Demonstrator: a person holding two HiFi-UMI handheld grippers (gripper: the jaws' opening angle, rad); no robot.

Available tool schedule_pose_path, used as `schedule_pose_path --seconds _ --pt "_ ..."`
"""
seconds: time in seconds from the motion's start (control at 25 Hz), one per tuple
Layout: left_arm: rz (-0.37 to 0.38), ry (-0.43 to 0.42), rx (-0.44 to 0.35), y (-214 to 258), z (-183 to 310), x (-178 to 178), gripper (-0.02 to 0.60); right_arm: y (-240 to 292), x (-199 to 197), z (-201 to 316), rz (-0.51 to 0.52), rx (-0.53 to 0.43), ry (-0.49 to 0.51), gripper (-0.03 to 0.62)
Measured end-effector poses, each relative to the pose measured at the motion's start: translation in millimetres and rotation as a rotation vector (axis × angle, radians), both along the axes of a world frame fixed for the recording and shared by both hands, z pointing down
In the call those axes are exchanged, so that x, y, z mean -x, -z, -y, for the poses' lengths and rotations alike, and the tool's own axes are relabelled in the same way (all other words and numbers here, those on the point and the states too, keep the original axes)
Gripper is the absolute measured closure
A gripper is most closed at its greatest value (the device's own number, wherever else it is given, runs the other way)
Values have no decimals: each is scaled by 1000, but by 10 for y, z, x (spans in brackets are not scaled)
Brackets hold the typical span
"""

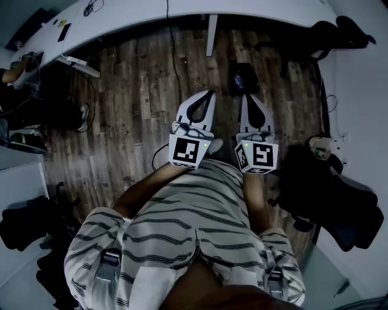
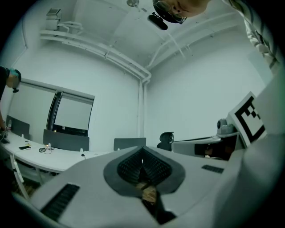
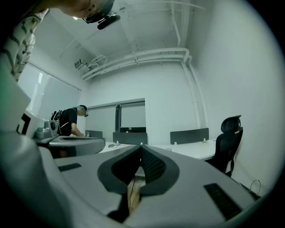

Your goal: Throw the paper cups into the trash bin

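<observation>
Striped shirt [image 1: 194, 224] nearest. My left gripper [image 1: 210, 92] and right gripper [image 1: 248, 95] sit level, jaws closed tight, both empty.

A dark wood-plank floor [image 1: 139, 91] lies under a long, curved white desk [image 1: 121, 18], whose white leg [image 1: 211, 35] stands on the planks. A thin black cable [image 1: 174, 60] runs across the floor near that leg. In the right gripper view, a black office chair [image 3: 228, 140] stands beside white desks with grey divider panels [image 3: 189, 135]. A person in a dark top [image 3: 70, 121] bends at the far left, below white ceiling pipes [image 3: 142, 57].
</observation>
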State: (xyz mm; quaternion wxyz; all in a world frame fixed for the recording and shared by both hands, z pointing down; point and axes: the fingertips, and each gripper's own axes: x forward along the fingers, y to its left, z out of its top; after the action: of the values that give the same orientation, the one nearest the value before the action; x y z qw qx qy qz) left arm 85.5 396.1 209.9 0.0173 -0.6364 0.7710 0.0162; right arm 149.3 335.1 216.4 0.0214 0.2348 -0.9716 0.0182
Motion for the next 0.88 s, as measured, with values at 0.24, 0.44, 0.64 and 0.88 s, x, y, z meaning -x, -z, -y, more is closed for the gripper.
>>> schedule_pose_path --seconds 0.24,0.44,0.64,0.88 --pt "3 -4 23 -76 274 55 557 -25 25 303 9 6 -23 585" --pt "9 1 44 -150 560 133 557 -66 41 648 15 16 -45 585" --pt "10 11 61 -217 898 175 558 -84 77 1004 23 18 -46 585" --pt "12 35 87 -263 1051 177 558 -132 103 1174 27 33 -32 585"
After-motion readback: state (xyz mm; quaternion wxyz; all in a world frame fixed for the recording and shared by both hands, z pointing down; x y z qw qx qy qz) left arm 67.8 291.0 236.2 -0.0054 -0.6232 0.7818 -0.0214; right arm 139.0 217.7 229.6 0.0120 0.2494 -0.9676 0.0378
